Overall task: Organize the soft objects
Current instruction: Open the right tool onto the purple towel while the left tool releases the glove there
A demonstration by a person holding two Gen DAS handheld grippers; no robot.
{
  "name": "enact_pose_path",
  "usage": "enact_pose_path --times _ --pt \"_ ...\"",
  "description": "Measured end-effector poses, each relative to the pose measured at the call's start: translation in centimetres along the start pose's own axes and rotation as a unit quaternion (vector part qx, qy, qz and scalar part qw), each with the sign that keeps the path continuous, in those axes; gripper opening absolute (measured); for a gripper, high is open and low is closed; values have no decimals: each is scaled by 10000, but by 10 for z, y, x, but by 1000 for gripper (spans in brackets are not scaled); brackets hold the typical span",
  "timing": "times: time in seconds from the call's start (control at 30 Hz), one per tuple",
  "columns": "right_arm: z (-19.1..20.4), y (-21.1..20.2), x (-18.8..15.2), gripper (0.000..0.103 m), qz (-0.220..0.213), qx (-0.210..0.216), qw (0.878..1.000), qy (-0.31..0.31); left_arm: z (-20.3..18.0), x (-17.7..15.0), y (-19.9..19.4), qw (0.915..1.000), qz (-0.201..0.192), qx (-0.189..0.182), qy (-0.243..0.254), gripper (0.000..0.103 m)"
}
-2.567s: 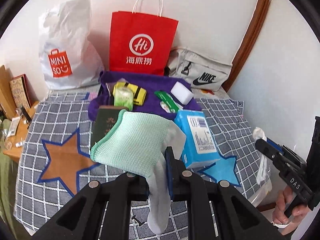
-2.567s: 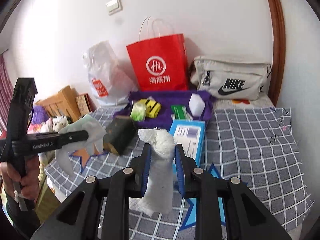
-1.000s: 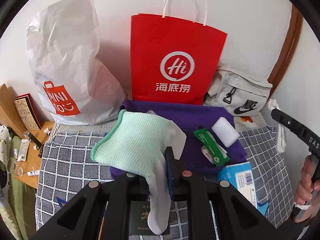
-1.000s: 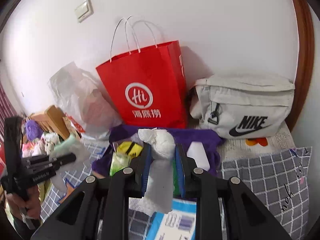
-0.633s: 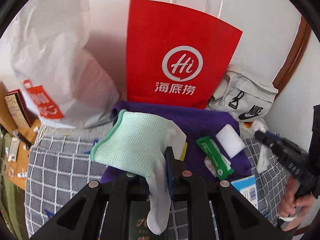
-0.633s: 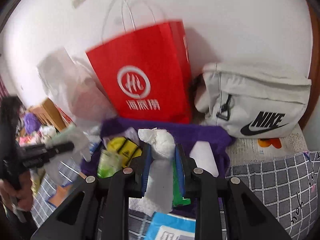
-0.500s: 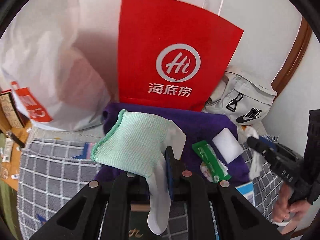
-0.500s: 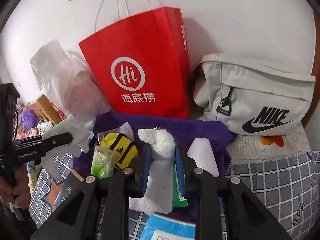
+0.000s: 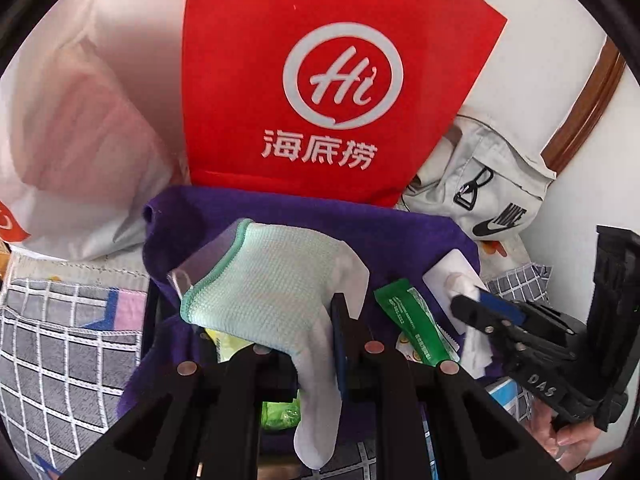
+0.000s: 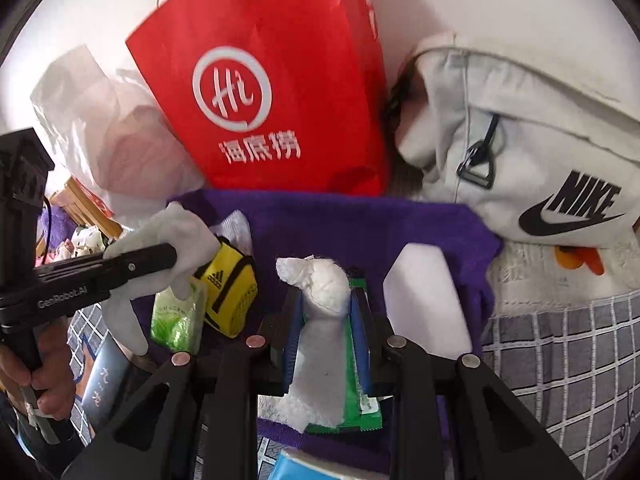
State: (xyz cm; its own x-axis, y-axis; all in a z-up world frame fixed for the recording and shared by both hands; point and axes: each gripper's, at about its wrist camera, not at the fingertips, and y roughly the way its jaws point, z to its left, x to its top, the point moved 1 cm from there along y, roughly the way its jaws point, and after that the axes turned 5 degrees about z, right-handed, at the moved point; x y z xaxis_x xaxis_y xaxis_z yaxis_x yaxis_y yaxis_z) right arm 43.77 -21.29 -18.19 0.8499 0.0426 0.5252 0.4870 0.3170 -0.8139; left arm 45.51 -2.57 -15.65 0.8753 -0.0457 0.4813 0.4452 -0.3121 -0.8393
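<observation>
1. From the left wrist camera, the left gripper (image 9: 316, 332) has its jaws drawn narrow on a pale green knit glove (image 9: 272, 292), whose white finger hangs down between the fingers. The glove hovers over the purple cloth (image 9: 304, 216) spread in front of the red paper bag (image 9: 320, 92).
2. This view alone shows the glove's green knit cuff, and it shows the right gripper (image 9: 476, 308) from the side, low at the right edge, clamped on a crumpled white tissue (image 9: 474, 344) just above the white foam block (image 9: 448, 268). A green sachet (image 9: 416, 328) lies on the cloth between the two grippers. The grey Nike bag (image 9: 492, 196) is only partly seen here, and a white plastic bag (image 9: 68, 128) fills the left side.
3. From the right wrist camera, the right gripper (image 10: 326, 320) is pinched narrow on the tissue (image 10: 320, 320), which bulges above the pads and trails below them, over the sachet (image 10: 356, 404) and the cloth (image 10: 360, 232).
4. Only this view shows the yellow pouch (image 10: 232, 292) and the green-printed packet (image 10: 178, 316) on the cloth's left part, a dark box (image 10: 104, 376) beside them, and the person's hand (image 10: 44, 364) on the left gripper's (image 10: 168, 256) handle. The glove (image 10: 176, 240) looks plain white from here. The Nike bag (image 10: 532, 160) shows in full, touching the red bag (image 10: 272, 80).
</observation>
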Motion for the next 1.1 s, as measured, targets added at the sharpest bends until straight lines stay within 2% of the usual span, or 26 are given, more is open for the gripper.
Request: enact_pose_path --times 0.8,0.9,0.97,1.1 --pt "4 20 0 25 220 -88 9997 -82 -3 -2 13 9999 34 -130 -33 14" --pt "3 19 -1 28 212 -71 9997 -81 -4 -2 14 9999 52 -149 -52 14" --pt "2 20 -1 38 217 -109 9997 -82 -5 -1 14 9998 6 -183 -75 14" --pt "2 19 1 46 171 -231 9995 -140 -6 0 16 9996 -33 -248 -151 14"
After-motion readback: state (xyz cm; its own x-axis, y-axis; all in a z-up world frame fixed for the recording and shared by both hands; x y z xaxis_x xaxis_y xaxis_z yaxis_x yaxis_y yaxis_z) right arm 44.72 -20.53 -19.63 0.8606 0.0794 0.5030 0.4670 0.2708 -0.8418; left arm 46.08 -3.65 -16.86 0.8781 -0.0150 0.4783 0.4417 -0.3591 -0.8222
